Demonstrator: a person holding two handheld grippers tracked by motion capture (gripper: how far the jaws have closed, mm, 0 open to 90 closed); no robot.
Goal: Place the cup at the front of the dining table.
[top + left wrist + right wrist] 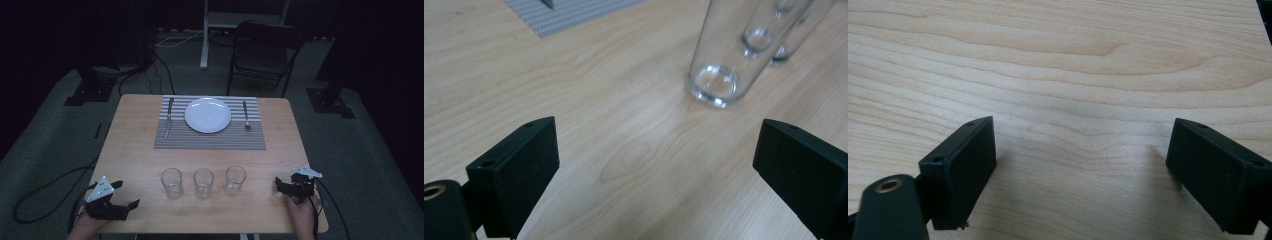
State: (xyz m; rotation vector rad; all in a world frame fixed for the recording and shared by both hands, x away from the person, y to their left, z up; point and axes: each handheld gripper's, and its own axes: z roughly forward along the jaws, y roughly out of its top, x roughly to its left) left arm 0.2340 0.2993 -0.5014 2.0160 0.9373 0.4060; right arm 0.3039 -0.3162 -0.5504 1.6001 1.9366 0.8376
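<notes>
I see my left gripper (125, 194) and right gripper (278, 186) resting jaws apart on the table (135, 155), flanking three empty glasses (203, 182).

No readable text, labels, brands, numbers or signs anywhere: none on worktop (135, 150), plate (208, 115), glasses (204, 183), placemat (210, 137) or tongs.

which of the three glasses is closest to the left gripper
The leftmost glass in the row, nearest the left gripper; the other two stand farther right.
</notes>
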